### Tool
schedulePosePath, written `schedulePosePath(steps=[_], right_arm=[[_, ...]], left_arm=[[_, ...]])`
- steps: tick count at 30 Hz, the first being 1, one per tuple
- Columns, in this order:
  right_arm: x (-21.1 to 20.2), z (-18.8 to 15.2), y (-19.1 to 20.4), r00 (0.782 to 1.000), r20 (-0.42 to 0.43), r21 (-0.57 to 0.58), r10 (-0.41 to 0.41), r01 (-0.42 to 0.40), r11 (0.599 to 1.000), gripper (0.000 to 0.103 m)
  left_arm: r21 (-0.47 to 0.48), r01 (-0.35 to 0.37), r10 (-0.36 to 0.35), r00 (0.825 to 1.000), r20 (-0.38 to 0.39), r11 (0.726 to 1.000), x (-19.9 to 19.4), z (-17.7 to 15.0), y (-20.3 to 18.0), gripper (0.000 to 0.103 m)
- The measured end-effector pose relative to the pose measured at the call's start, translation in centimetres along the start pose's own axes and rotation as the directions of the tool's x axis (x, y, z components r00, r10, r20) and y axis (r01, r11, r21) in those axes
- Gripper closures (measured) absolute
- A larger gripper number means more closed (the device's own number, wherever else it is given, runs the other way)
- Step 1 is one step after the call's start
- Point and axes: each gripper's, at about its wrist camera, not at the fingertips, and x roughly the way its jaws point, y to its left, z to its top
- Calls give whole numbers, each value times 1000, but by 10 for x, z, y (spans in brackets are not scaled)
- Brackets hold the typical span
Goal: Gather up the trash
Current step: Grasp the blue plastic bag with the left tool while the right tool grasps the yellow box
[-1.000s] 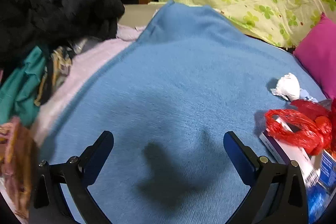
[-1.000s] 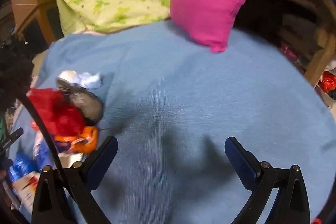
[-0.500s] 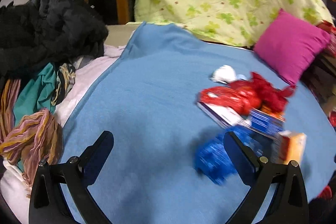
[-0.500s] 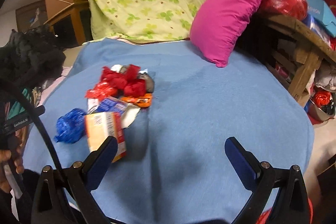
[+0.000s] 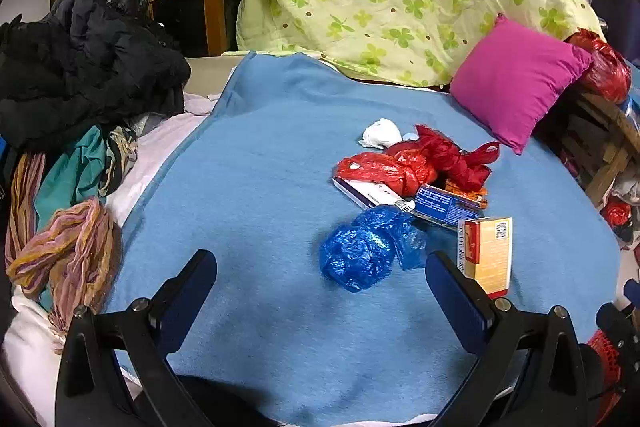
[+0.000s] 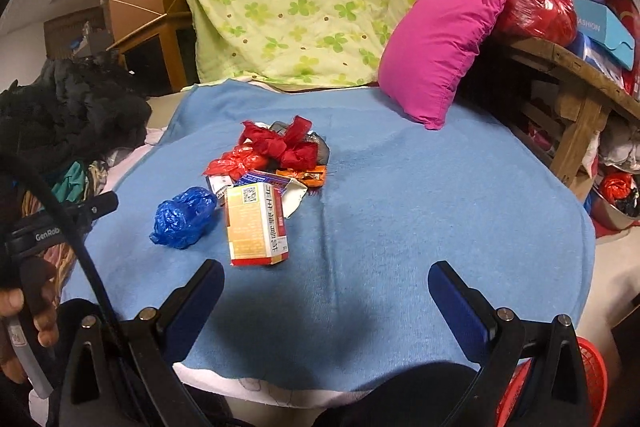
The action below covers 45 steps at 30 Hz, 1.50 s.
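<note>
Two hand-held grippers, left (image 5: 320,291) and right (image 6: 325,297), hover wide open and empty above a blue blanket (image 5: 248,187); the trash pile (image 5: 416,187) lies just ahead, nearer the left one.

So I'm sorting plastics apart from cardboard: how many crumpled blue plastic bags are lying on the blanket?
1. The blue plastic bag lies on the blue blanket, at the near end of the trash pile, beside the orange box. Another could be hidden under the red bags.
</note>
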Motion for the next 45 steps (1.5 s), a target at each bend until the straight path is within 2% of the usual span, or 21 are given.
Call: schedulePosePath(steps=[45], right_arm=[[3, -7, 13, 1000, -13, -34, 11, -12, 999, 0]], left_arm=[[12, 28, -28, 999, -34, 1000, 3, -11, 1, 0]])
